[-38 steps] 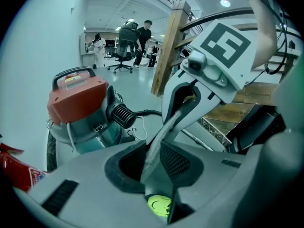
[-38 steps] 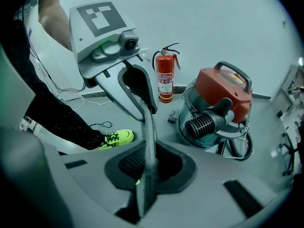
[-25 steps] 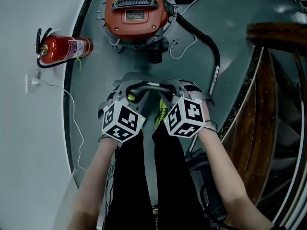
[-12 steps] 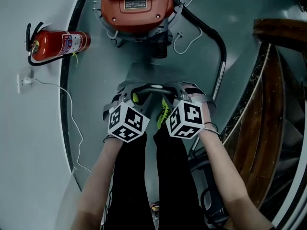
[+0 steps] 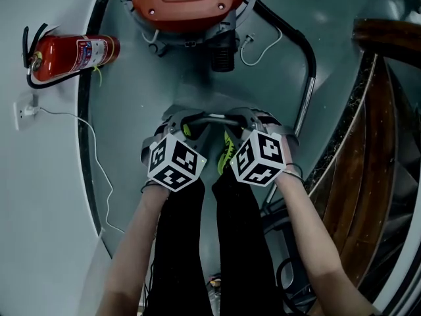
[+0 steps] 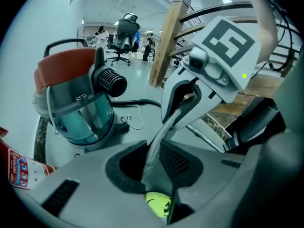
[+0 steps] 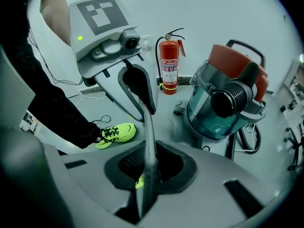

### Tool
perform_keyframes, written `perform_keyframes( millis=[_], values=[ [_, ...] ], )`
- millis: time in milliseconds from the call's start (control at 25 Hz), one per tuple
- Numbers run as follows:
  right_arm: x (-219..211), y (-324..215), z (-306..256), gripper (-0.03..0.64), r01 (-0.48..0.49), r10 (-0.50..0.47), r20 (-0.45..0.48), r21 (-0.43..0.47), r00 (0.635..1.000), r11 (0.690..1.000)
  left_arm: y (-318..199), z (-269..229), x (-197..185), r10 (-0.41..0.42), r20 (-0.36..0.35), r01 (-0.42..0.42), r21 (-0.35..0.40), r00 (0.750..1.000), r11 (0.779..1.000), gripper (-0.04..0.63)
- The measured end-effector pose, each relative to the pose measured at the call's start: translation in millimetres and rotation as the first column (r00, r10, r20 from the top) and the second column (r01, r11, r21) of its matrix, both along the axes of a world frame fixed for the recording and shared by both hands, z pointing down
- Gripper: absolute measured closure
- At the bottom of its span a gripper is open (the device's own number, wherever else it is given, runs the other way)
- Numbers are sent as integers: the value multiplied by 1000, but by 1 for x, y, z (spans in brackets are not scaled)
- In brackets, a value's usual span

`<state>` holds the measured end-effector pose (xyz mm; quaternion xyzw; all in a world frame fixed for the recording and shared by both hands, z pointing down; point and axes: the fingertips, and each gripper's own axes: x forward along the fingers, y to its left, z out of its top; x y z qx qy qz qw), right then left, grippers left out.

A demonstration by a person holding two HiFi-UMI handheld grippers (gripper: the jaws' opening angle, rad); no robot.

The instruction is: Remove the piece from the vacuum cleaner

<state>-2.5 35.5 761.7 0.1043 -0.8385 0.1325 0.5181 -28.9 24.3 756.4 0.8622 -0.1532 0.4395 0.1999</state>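
The head view looks steeply down past the person's legs from well above the floor: vacuum [image 5: 184, 5] top centre, extinguisher [image 5: 69, 54] upper left. Each gripper view sits low, close behind its own jaws; the left gripper [image 6: 154, 165] view faces the right gripper [image 6: 183, 106], and the reverse. Both share the bar [image 6: 164, 127] between them; all three share the vacuum.

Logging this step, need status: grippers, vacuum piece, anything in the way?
Left gripper and right gripper both shut on grey tube, one at each end. Tube apart from vacuum cleaner. Hose on floor at right.
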Motion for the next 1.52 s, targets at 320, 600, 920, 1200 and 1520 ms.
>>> perform_keyframes(
  millis=[320,600,920,1200,1520],
  values=[
    [4,-2,15,566,-23,23,-26,-10,999,1000,-1,15,3,11,2,-11,-17,1000,1000,505],
    [10,-3,23,565,-60,59,-31,-32,998,998,-3,24,10,24,-7,-24,-29,1000,999,505],
    [10,-12,28,526,-113,112,-25,-47,993,992,-12,30,10,51,20,-52,43,998,998,477],
    [15,-11,28,506,-139,138,-19,-75,990,987,-13,35,3,49,41,-50,26,998,998,414],
    [16,-21,21,506,-286,295,49,-136,954,948,-23,26,2,-45,-23,46,18,999,999,410]
  ],
)
